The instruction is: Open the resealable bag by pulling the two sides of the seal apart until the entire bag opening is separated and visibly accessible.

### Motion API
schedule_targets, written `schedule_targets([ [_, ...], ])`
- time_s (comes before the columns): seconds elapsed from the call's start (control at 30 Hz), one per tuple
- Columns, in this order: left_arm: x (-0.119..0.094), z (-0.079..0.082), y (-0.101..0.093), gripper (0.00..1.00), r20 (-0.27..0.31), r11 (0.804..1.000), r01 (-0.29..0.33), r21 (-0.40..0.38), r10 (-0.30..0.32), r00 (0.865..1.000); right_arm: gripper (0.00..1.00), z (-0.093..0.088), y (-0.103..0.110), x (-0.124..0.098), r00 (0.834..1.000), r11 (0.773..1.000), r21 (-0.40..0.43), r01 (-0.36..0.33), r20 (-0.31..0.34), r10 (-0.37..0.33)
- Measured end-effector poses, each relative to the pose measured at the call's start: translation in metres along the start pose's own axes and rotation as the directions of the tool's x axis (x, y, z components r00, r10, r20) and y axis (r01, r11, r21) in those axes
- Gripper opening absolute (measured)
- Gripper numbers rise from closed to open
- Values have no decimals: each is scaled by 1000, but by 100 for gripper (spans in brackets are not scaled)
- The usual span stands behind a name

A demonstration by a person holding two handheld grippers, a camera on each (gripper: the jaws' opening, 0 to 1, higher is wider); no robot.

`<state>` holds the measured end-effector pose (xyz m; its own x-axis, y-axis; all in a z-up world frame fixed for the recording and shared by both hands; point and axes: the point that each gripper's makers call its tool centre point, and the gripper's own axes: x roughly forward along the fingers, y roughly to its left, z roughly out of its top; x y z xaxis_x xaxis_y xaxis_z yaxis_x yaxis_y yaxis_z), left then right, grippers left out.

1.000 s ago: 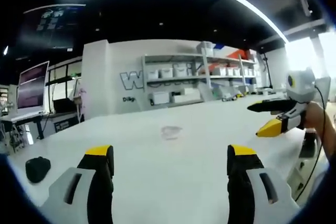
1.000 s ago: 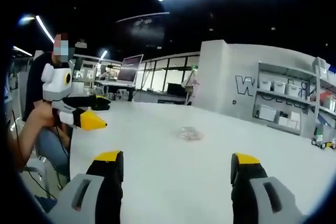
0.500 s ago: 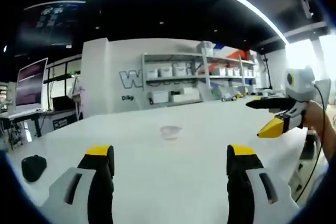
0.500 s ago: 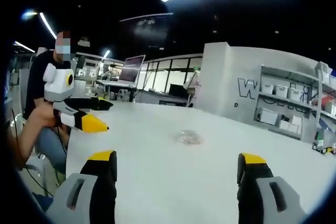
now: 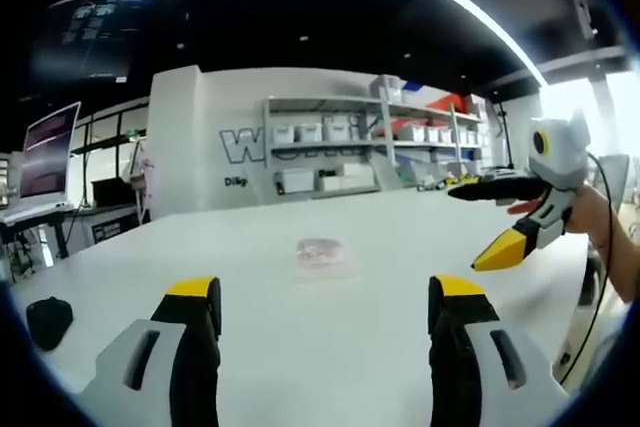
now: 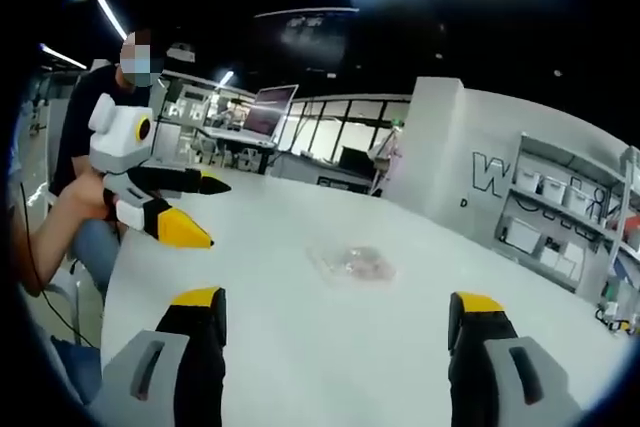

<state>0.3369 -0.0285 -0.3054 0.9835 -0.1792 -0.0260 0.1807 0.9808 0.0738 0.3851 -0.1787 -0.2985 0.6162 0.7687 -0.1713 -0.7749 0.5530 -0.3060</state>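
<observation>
both hand-held grippers wide open, empty; clear bag flat on white table, untouched

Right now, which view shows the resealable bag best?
The right gripper view: the resealable bag looks larger there, its clear outline visible on the white table. In the left gripper view the bag is a smaller, fainter patch.

Both views low over white tabletop, facing across it toward distant shelves; shared: clear bag mid-tabletop, ahead of each camera.
</observation>
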Motion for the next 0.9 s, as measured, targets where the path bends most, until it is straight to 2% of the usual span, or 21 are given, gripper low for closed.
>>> schedule_targets([
  [0.2, 1, -1, -1, 84, -1, 1000, 6, -3, -6, 1000, 90, 3, 1, 3, 1000, 1000, -14, -5, -1, 5],
  [0.47, 0, -1, 2, 82, 0, 1000, -3, -4, 3, 1000, 83, 6, -1, 5, 1000, 999, -32, -5, -1, 5],
  [0.63, 3, -1, 5, 80, -1, 1000, -1, 3, 1, 1000, 82, 10, -5, 12, 1000, 998, -57, -10, -9, 10],
  [0.77, 5, -2, 5, 80, -4, 1000, -1, 4, 1, 1000, 76, 12, -9, 16, 1000, 997, -77, -12, -15, 11],
  [0.9, 7, -1, 4, 79, 2, 1000, 6, 4, -6, 1000, 75, 12, -9, 19, 1000, 997, -72, -21, -12, 20],
])
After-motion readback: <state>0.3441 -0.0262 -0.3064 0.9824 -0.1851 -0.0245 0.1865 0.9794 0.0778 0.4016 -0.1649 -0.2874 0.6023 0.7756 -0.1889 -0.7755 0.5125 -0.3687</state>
